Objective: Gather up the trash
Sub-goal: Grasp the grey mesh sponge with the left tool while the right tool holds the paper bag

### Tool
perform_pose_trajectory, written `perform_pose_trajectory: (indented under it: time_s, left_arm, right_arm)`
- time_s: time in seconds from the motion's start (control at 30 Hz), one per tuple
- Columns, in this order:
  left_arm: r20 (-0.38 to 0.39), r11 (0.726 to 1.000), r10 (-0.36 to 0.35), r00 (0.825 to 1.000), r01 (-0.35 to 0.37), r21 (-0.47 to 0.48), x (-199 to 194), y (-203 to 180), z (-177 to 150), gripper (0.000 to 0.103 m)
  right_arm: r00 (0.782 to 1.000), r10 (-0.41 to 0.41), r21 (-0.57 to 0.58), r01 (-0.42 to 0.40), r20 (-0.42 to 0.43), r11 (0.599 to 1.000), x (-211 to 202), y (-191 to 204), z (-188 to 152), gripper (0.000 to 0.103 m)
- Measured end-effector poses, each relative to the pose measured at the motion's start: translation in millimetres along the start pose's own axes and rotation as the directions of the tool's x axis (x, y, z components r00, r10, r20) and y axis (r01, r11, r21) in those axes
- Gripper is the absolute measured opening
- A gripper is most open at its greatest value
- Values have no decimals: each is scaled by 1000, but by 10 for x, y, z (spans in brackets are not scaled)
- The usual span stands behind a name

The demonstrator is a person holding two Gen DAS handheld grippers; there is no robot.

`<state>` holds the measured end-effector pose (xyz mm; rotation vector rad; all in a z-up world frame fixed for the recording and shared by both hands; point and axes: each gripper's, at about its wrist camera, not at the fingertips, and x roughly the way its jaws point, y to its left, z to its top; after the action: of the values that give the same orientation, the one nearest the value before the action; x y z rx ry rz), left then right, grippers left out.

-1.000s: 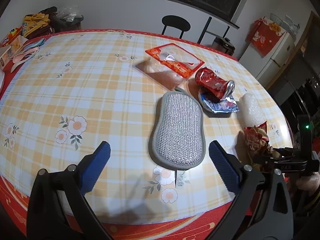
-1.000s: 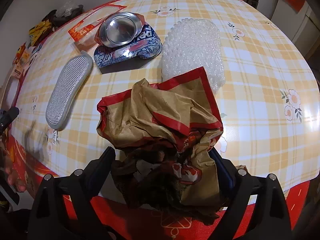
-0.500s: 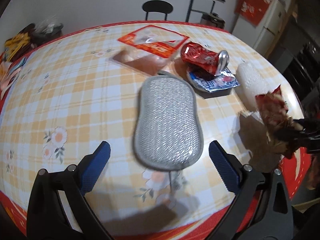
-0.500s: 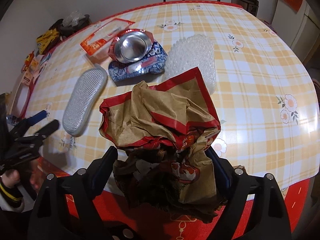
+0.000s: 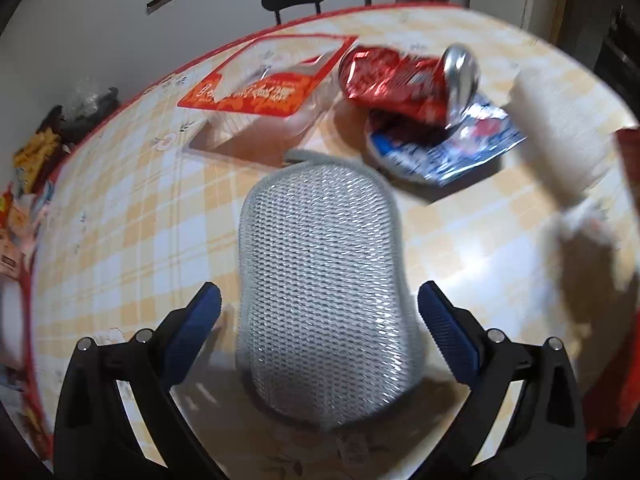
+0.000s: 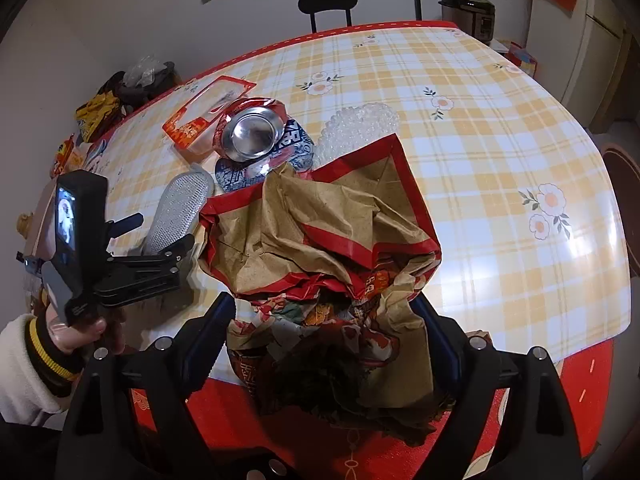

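Right gripper (image 6: 324,320) is clamped wide on the crumpled brown-and-red paper bag (image 6: 320,240), holding it over the table's near edge. Left gripper (image 5: 320,320) hangs spread and empty astride the grey oval mesh scrubbing pad (image 5: 320,300) on the checked tablecloth (image 5: 140,220), apparently not touching, though the frame is blurred. Next: lower, squeeze, lift the pad.

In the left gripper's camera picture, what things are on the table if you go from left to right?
Red and clear plastic package → silver mesh scrubber → crushed red can, which lies on a blue and white wrapper → roll of bubble wrap.
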<state>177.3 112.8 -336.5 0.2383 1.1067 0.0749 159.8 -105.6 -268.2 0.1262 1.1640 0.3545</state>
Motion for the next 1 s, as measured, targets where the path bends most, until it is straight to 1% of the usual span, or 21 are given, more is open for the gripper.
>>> perform_pose_trajectory:
  time_s: [0.1,0.2,0.27,0.37,0.47,0.5,0.53,0.57,0.63,0.67,0.7,0.73,0.77,1.0]
  left_arm:
    - [-28,999,31,999,-31,9,82,-16,25,98]
    - [-29,999,42,999,-41,17,107,9,60,98]
    - [-34,999,35,999,-34,19,128,37,70,98]
    - [-43,1000,4,999,-3,20,149,84,89,97]
    - [-47,998,-60,997,59,-15,102,163,77,76]
    - [-44,997,-77,996,75,-32,83,189,73,72]
    - [-26,991,-119,993,117,-63,30,261,62,65]
    - [-14,986,-148,989,146,-83,-8,313,56,62]
    - [6,971,-206,979,205,-119,-91,427,39,49]
    - [20,964,-229,973,229,-133,-135,481,25,47]
    - [28,960,-240,970,242,-141,-168,504,14,42]
    - [38,954,-255,966,257,-151,-204,548,-4,39]
    - [43,949,-266,963,270,-162,-229,588,-22,39]
    - [89,926,-293,952,306,-220,-391,833,-58,25]
  right_arm:
    - [1000,3,10,-3,5,1000,-26,-43,-21,86]
    - [1000,5,14,-5,9,1000,-46,-68,-39,86]
    - [1000,9,16,-9,10,1000,-56,-81,-48,86]
    - [1000,12,18,-12,11,1000,-57,-85,-53,86]
    - [1000,19,19,-19,13,1000,-60,-86,-54,86]
    - [1000,21,18,-21,15,1000,-63,-85,-53,86]
    - [1000,23,18,-23,18,1000,-67,-89,-49,86]
    - [999,25,18,-25,20,1000,-74,-89,-46,86]
    - [999,29,19,-29,27,999,-93,-85,-39,86]
    - [999,30,20,-30,30,999,-100,-85,-35,86]
    - [999,30,21,-31,32,999,-105,-83,-29,86]
    - [999,31,20,-32,35,999,-110,-78,-23,86]
    - [999,32,20,-32,36,999,-111,-73,-15,86]
    - [998,41,5,-41,40,999,-122,1,11,86]
